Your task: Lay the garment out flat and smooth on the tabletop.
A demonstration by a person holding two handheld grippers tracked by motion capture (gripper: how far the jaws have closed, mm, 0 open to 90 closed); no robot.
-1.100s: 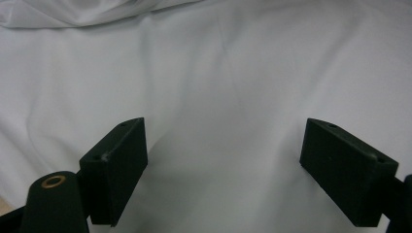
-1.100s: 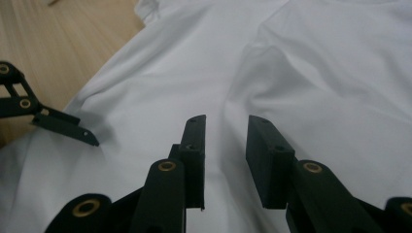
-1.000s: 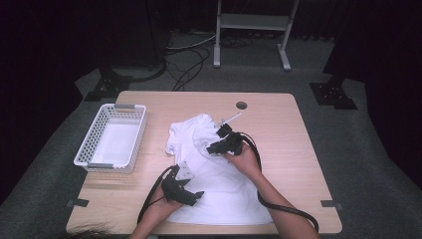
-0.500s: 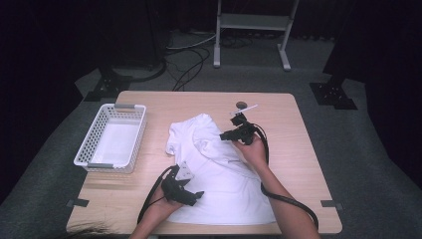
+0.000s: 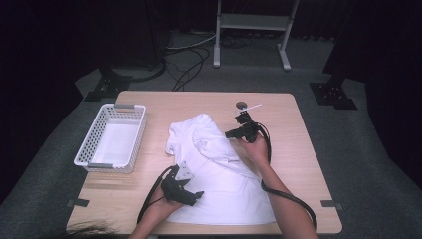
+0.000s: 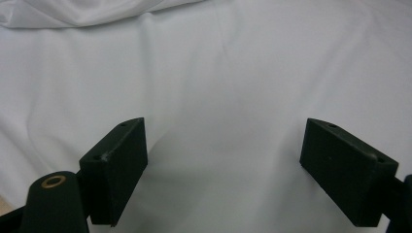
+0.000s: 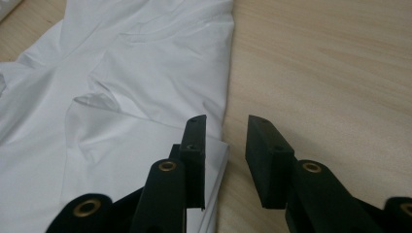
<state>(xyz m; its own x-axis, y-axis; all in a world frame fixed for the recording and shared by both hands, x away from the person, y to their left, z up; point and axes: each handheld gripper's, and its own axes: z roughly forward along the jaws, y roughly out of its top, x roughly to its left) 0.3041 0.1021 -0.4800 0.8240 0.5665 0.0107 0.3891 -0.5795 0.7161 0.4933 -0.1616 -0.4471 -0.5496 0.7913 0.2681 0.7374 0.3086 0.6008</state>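
Note:
A crumpled white T-shirt lies spread over the middle of the wooden table. My left gripper rests low over the shirt's near part, and in the left gripper view its jaws stand wide open over smooth white cloth with nothing between them. My right gripper is at the shirt's far right edge. In the right gripper view its jaws are a little apart, straddling the shirt's edge where it meets bare wood, and they hold nothing.
A white plastic basket stands at the table's left side. A small dark round thing and a thin white stick lie near the far edge. A metal stand and cables are on the floor beyond.
My right gripper has moved from the shirt's middle toward its far right edge and then nearly stopped. The left gripper has stayed in place.

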